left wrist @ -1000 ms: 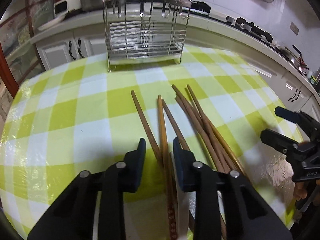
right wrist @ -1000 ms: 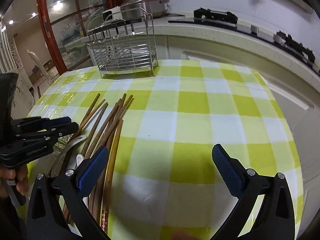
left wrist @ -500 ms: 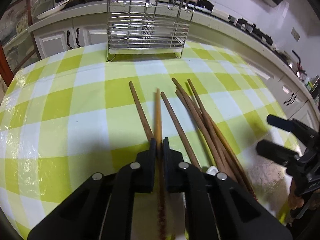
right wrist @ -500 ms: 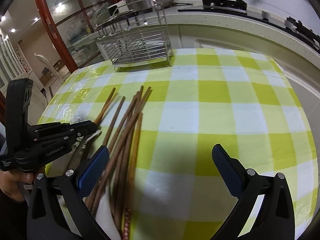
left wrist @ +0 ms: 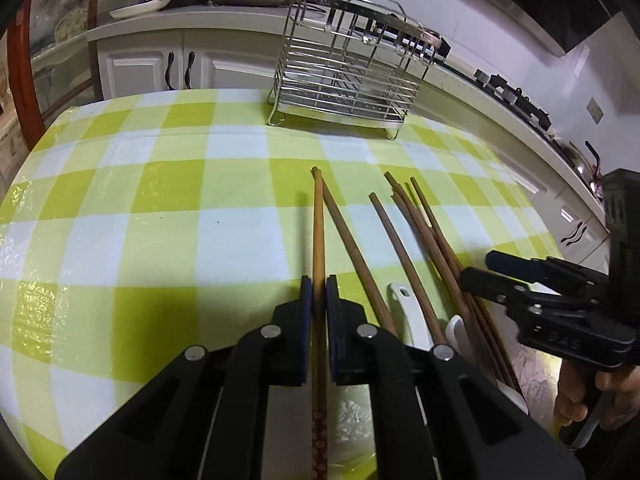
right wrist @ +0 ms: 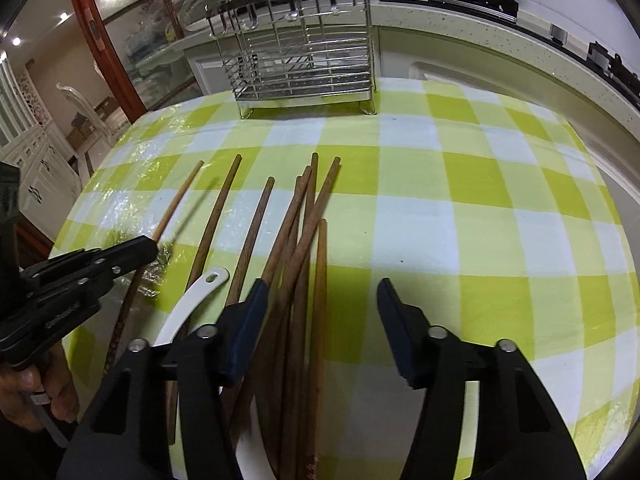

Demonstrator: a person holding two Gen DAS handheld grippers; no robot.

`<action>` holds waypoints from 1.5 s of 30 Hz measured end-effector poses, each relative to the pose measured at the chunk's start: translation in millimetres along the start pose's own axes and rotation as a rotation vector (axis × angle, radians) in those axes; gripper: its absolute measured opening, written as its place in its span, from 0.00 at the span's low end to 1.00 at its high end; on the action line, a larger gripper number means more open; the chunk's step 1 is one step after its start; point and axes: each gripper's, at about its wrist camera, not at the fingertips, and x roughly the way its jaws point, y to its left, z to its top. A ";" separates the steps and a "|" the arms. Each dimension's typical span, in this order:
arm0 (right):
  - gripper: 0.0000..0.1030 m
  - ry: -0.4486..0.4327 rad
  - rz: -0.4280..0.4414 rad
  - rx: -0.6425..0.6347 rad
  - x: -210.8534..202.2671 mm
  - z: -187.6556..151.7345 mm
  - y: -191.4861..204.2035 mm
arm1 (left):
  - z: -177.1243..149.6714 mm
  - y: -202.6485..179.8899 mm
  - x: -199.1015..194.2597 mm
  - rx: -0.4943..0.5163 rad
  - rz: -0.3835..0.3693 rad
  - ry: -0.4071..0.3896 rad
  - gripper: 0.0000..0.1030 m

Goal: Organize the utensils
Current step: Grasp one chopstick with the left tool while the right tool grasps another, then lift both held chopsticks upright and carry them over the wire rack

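My left claw (left wrist: 319,292) is pinched on one light-brown chopstick (left wrist: 318,224), gripped about midway along; it seems light, stiff and smooth, so it may swivel. Right of it, the other chopsticks (right wrist: 298,248) and a white spoon (right wrist: 192,300) lie on the counter (right wrist: 480,184) under my wide-open right claw (right wrist: 320,316). Ahead stands the wire rack (left wrist: 344,80), apparently empty.

Both wrist cameras look low and close across the checked table (left wrist: 160,208) toward the rack (left wrist: 344,76) (right wrist: 300,44), sharing the chopsticks (left wrist: 416,236) (right wrist: 296,232).
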 end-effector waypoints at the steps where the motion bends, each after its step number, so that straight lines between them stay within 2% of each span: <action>1: 0.43 0.006 -0.001 -0.002 1.7 0.0 2.0 | -0.9 0.8 -0.4 0.000 -0.003 -0.003 0.07; 5: 0.40 0.012 -0.013 -0.028 3.8 0.4 10.8 | -3.4 4.3 -2.2 -0.008 -0.018 -0.012 0.07; 13: 0.22 0.012 -0.017 -0.079 8.3 2.0 22.5 | -6.9 13.9 -6.9 -0.030 -0.032 -0.028 0.07; 20: 0.14 -0.009 -0.062 -0.128 5.2 1.0 28.8 | -9.9 17.2 -8.5 -0.042 -0.039 -0.034 0.07; 24: 0.13 -0.008 -0.061 -0.147 7.0 1.3 31.5 | -11.2 17.0 -7.9 -0.043 -0.048 -0.035 0.07; 29: 0.12 -0.001 -0.004 -0.101 4.5 4.7 21.2 | -11.8 17.1 -7.2 -0.042 -0.049 -0.030 0.07; 35: 0.12 -0.057 0.018 -0.065 -21.0 9.9 5.4 | -9.3 13.5 -14.1 -0.038 -0.035 -0.046 0.07; 45: 0.11 -0.160 0.073 -0.048 -70.8 12.6 -3.8 | 2.7 -2.5 -48.7 -0.006 -0.002 -0.147 0.07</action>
